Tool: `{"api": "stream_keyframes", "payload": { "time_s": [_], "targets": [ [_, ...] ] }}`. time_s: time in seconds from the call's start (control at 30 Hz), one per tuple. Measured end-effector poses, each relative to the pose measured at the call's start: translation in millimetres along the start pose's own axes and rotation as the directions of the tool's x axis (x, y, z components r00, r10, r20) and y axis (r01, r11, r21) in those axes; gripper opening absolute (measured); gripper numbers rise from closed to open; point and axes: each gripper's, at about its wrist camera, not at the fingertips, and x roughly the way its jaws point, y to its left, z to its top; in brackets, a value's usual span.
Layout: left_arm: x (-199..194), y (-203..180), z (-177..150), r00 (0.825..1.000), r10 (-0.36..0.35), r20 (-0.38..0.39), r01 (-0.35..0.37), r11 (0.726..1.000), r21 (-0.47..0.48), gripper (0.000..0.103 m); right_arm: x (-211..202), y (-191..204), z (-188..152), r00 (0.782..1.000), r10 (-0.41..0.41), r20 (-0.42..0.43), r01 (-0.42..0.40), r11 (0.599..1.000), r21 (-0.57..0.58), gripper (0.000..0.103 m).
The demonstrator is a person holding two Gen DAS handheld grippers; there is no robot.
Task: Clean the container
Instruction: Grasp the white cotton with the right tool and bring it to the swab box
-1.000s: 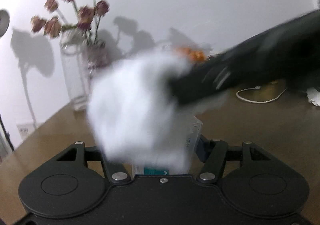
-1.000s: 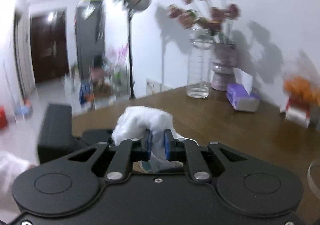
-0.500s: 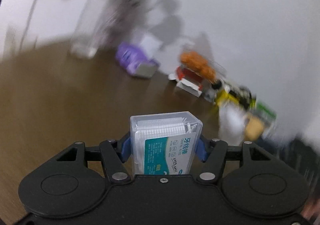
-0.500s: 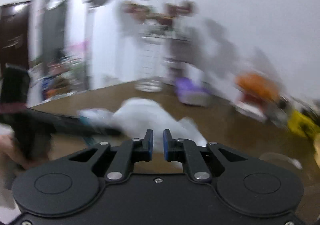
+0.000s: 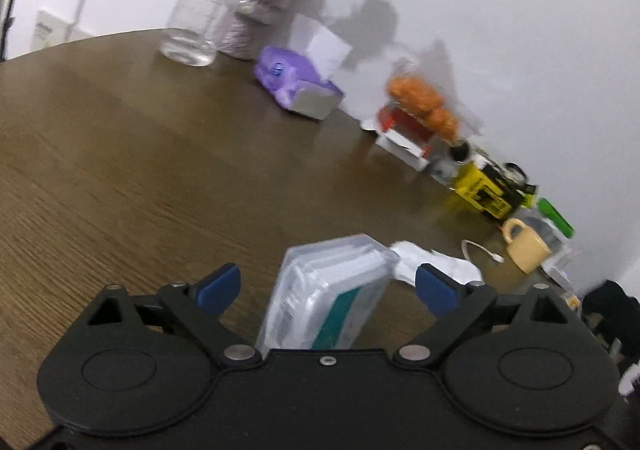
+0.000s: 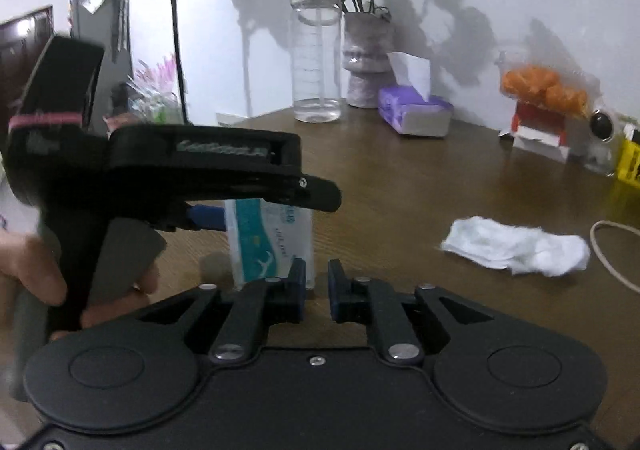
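Note:
The container is a clear plastic box of floss picks with a teal label (image 5: 328, 290). It stands on the brown table between the wide-open fingers of my left gripper (image 5: 328, 286), touching neither pad. In the right wrist view the box (image 6: 272, 238) stands upright under the left gripper's body (image 6: 160, 170). My right gripper (image 6: 316, 286) has its fingers close together with a small gap and nothing in it. The white wipe (image 6: 516, 246) lies crumpled on the table to the right; it also shows in the left wrist view (image 5: 436, 266).
Along the wall stand a clear bottle (image 6: 316, 62), a vase of dried roses (image 6: 366, 58), a purple tissue pack (image 6: 414, 114), a bag of oranges (image 6: 544, 90) on a red-white box and a yellow box (image 5: 484, 194). A beige mug (image 5: 526, 246) and white cable (image 5: 480, 250) lie right.
The left gripper has opened and let go of the box, which now stands on the table. The right gripper has let go of the wipe, which now lies on the table.

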Motion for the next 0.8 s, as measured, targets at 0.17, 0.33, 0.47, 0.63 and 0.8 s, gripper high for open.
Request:
{"api": "stream_keyframes", "payload": {
  "time_s": [0.17,0.33,0.47,0.63,0.8],
  "targets": [
    [-8.9,-2.6,-10.4,1.000,-0.030,-0.008,0.030,0.994,0.102,0.093,12.3,-2.3,-1.7,1.000,-0.014,0.009,0.014,1.000,0.011,0.014],
    [-12.9,-3.1,-16.1,0.999,-0.033,-0.005,0.034,0.985,0.170,0.061,18.1,-6.8,-6.1,1.000,-0.029,0.010,0.029,0.999,0.038,0.014],
    [-6.6,-1.9,-17.3,1.000,-0.002,-0.018,0.005,0.983,0.186,0.028,5.5,-32.3,-4.0,0.988,-0.151,0.016,0.150,0.988,0.045,0.024],
    [-13.3,2.2,-11.6,1.000,0.014,0.020,-0.016,0.992,0.128,0.026,10.3,-84.4,16.5,0.944,-0.329,0.008,0.328,0.943,0.047,0.049],
    [-37.4,-19.8,-12.8,0.983,0.057,0.177,-0.101,0.961,0.256,0.025,46.3,-116.2,32.7,0.931,-0.357,-0.081,0.363,0.928,0.085,0.051]
  ]
}}
